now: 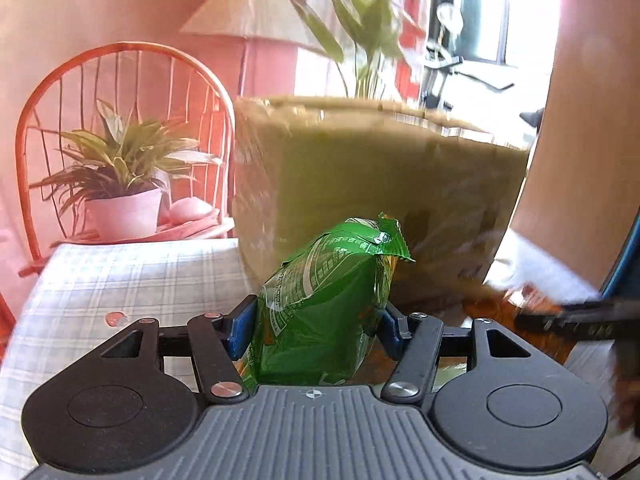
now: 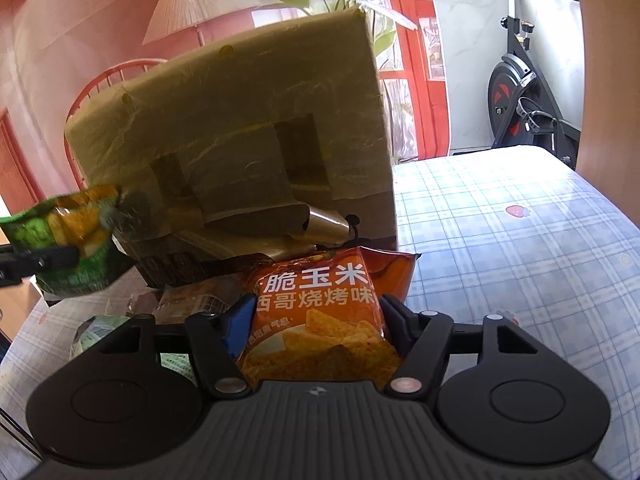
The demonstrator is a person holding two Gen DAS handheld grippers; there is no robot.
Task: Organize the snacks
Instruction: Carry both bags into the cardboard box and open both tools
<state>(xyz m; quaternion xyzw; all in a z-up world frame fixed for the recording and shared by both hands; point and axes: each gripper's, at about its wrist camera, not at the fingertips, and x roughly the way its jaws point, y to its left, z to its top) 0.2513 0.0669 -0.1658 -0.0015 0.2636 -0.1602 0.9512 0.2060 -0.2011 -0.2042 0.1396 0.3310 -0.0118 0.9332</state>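
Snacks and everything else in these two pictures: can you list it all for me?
green snack bag: one, green, held by the left gripper
orange corn chip bag: one, orange, held by the right gripper
other packets: a few, dark and pale, heaped before the box
cardboard box: one, brown, on the table
tablecloth: one, blue-white check
potted plant: one, pink pot, on chair
wire chair: one, red
lamp: one, beige shade
exercise bike: one, black
left hand-held gripper: shut
right hand-held gripper: shut
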